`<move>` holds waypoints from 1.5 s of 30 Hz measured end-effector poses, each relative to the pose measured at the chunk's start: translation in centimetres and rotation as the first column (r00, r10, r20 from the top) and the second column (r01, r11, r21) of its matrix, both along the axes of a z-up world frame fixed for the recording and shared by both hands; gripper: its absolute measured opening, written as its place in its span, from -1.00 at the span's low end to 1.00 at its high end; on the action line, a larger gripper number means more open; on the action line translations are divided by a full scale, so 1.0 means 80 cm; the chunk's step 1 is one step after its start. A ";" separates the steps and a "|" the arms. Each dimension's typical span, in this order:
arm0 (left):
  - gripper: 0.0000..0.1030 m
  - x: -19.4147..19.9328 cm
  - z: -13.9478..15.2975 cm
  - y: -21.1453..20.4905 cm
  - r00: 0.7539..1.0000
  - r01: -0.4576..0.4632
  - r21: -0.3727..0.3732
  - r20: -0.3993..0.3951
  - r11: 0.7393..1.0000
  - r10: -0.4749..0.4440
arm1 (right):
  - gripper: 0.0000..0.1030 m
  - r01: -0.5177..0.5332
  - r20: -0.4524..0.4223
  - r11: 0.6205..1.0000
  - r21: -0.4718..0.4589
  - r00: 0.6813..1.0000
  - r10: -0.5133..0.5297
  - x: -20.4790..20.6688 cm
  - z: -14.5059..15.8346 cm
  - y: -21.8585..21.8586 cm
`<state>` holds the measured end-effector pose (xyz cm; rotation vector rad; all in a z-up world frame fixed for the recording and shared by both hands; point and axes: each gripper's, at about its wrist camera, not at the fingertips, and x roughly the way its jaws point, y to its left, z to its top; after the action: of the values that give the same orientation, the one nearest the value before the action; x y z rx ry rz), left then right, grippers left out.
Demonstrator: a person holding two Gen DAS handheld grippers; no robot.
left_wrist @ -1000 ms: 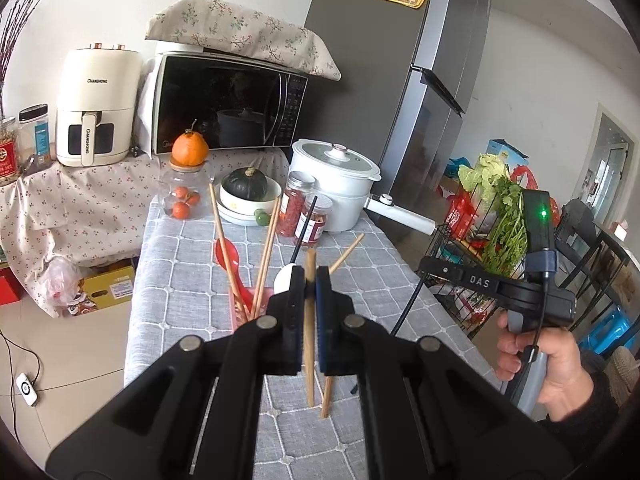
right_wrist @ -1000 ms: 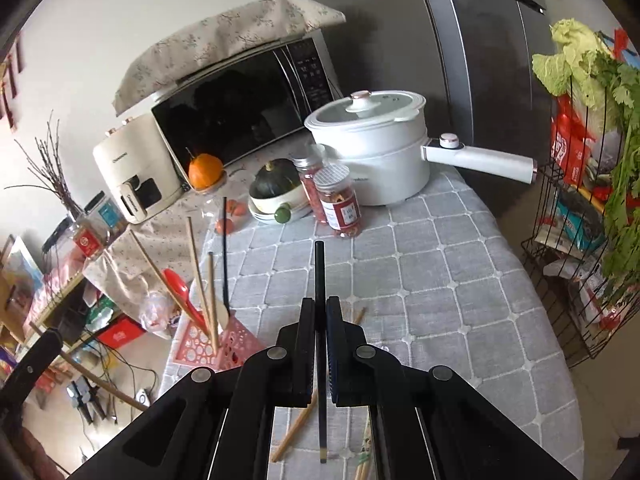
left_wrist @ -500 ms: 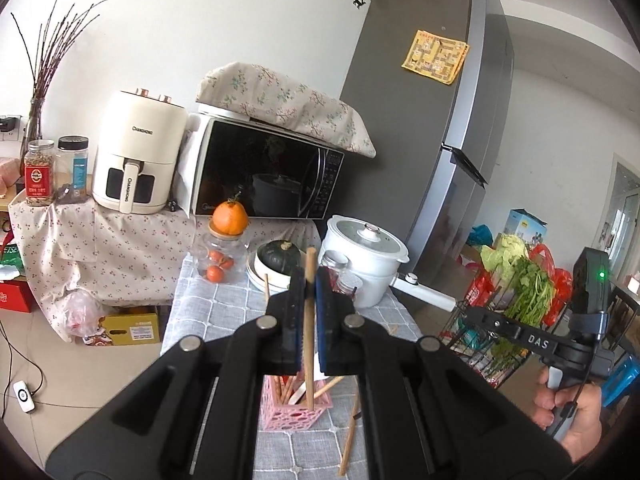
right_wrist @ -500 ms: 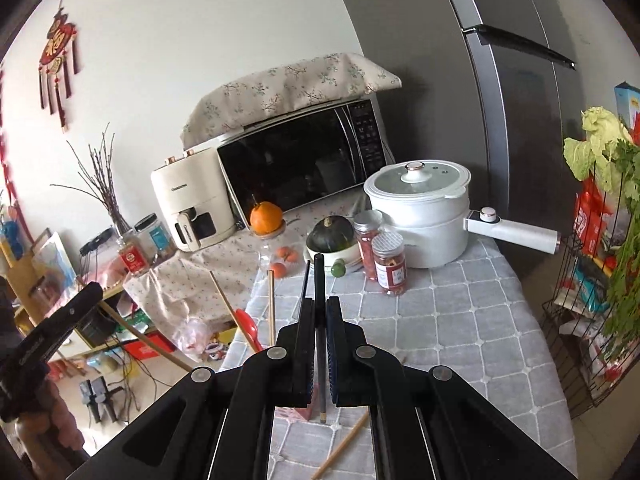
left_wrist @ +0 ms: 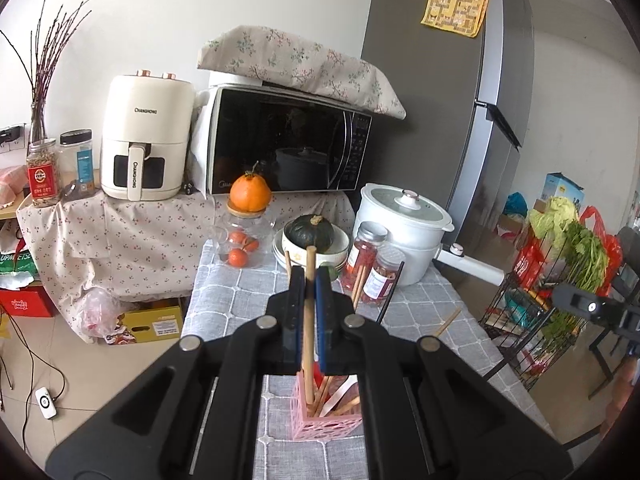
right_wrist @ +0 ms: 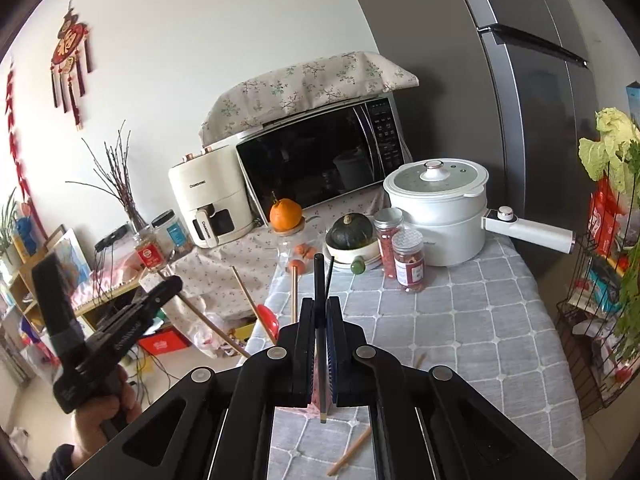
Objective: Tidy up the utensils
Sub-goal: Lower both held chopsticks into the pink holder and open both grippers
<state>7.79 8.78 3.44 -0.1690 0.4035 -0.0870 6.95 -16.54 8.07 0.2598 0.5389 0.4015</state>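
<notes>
Our left tool [left_wrist: 310,280] is clenched on a wooden chopstick [left_wrist: 308,320] held upright, its lower end inside the pink basket [left_wrist: 328,424] on the desk [left_wrist: 420,308]. Our right tool [right_wrist: 320,320] grips a black chopstick [right_wrist: 319,280] above the same basket. If both descend together, we risk the sticks colliding or tipping the light basket. A loose chopstick [right_wrist: 348,452] lies on the desk.

- My left claw [left_wrist: 310,280] is matt black plastic, clamping a smooth pale wooden chopstick [left_wrist: 308,320].
- Lower centre, a pink plastic lattice basket [left_wrist: 328,420].
- Woven grey checked tablecloth [left_wrist: 420,312].
- Upper right, a brushed-metal fridge [left_wrist: 432,100].
- Glossy white pot [left_wrist: 404,224].
</notes>
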 end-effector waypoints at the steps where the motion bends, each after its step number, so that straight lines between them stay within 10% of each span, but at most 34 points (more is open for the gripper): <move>1: -0.89 0.005 -0.005 -0.001 1.000 0.006 -0.001 -0.015 1.000 -0.006 | -0.90 -0.003 0.001 1.000 0.003 1.000 0.003 -0.001 0.001 0.001; 6: -0.87 0.020 -0.018 -0.007 0.998 0.038 -0.003 -0.047 0.999 -0.038 | -0.90 -0.024 0.009 0.999 0.034 1.000 0.023 -0.005 0.007 0.004; 10: 0.00 0.021 -0.019 -0.001 0.997 0.032 -0.054 -0.065 0.998 -0.035 | -0.90 -0.030 0.028 0.998 0.063 0.999 0.029 -0.009 0.015 0.008; 20: 0.28 -0.003 -0.021 0.030 0.989 -0.013 -0.101 -0.151 0.995 -0.002 | -0.90 0.002 0.109 0.993 0.120 0.994 -0.015 0.001 0.028 0.024; 39: 0.60 -0.025 -0.074 0.042 0.920 0.028 -0.002 -0.392 1.000 -0.026 | -0.89 0.033 -0.056 0.994 0.108 0.998 -0.027 0.084 -0.051 0.084; 45: 0.79 -0.023 -0.078 0.031 0.906 0.049 0.018 -0.422 0.999 -0.037 | -0.56 0.019 -0.081 0.991 0.129 0.997 -0.009 0.090 -0.058 0.082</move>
<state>5.92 11.24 -2.78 -0.1505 0.8421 -0.0885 14.16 -9.99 3.43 0.4060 0.5906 0.4145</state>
